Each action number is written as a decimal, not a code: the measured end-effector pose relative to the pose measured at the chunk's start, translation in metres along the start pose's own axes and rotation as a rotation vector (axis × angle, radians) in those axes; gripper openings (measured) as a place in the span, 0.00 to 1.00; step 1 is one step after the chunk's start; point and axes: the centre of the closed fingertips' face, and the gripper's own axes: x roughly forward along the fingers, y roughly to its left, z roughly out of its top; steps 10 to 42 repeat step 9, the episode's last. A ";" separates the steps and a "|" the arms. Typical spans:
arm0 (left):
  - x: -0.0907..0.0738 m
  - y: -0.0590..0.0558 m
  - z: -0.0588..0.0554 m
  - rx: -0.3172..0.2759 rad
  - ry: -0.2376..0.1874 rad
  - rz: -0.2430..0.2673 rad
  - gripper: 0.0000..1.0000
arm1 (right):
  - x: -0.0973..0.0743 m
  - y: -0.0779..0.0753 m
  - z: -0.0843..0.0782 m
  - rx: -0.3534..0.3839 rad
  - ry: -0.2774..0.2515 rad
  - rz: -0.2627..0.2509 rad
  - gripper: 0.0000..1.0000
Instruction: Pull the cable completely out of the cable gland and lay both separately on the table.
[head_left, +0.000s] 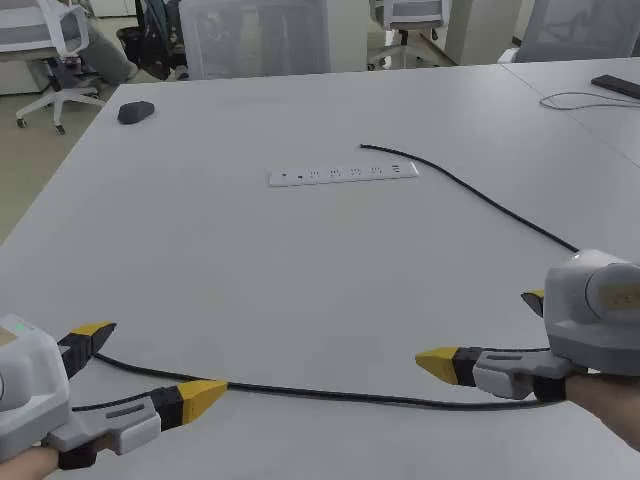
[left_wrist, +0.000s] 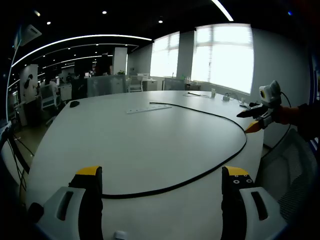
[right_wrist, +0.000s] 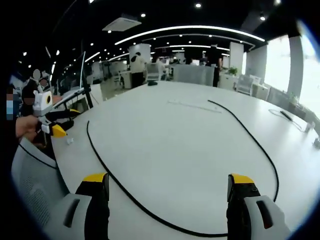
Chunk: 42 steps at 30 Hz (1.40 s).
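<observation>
A long black cable (head_left: 470, 190) lies loose on the white table (head_left: 250, 260). It starts near the power strip, curves right, and comes back along the near edge (head_left: 330, 394). My left gripper (head_left: 150, 363) hovers open at the bottom left, with the cable's near stretch (left_wrist: 170, 186) on the table between its jaws. My right gripper (head_left: 487, 330) is open at the bottom right, over the cable's bend (right_wrist: 145, 210). A small pale object (right_wrist: 68, 141) sits on the table by the left gripper (right_wrist: 55, 122); I cannot tell what it is.
A white power strip (head_left: 343, 174) lies mid-table and a dark mouse (head_left: 135, 112) sits far left. A thin cord (head_left: 580, 100) and a dark flat device (head_left: 615, 85) are on the neighbouring table at the right. Office chairs (head_left: 50, 50) stand beyond the far edge.
</observation>
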 end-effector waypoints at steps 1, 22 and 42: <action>-0.001 -0.001 0.001 -0.027 -0.012 0.004 0.99 | -0.002 0.000 -0.001 0.014 -0.003 -0.002 1.00; -0.007 -0.008 0.001 0.005 -0.001 0.017 0.99 | -0.009 0.003 -0.003 0.002 -0.005 -0.002 1.00; -0.007 -0.008 0.001 0.005 -0.001 0.017 0.99 | -0.009 0.003 -0.003 0.002 -0.005 -0.002 1.00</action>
